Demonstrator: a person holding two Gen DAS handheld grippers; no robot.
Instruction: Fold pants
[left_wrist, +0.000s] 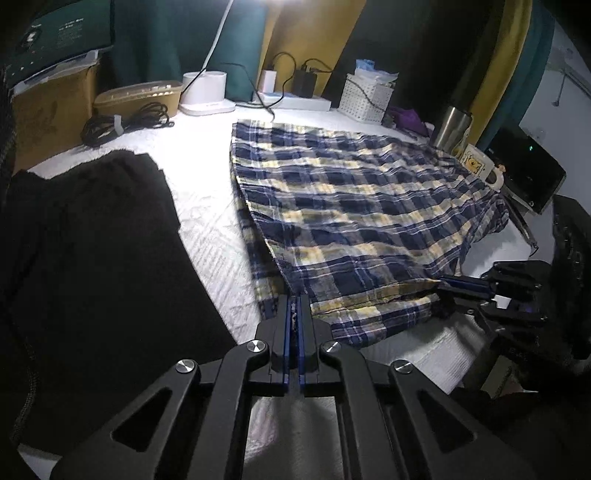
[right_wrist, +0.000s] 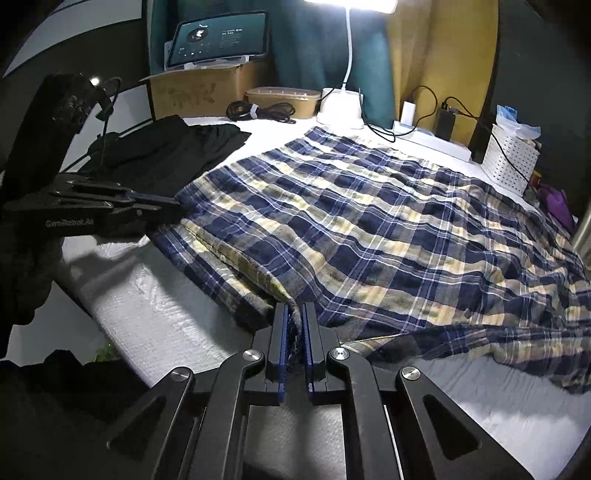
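Both grippers pinched the near edge of the pants.
The crinkled navy, white and yellow plaid pants lay spread on the white textured tabletop; left gripper and right gripper were each clamped on its hem.

left tongs clamped, right tongs clamped

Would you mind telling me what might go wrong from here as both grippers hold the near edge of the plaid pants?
1. The mug and steel tumbler stand at the plaid pants far side; dragged cloth may tip them.
2. The left gripper and right gripper pinch only the hem, so it may slip.
3. The black garment lies close and may get caught.
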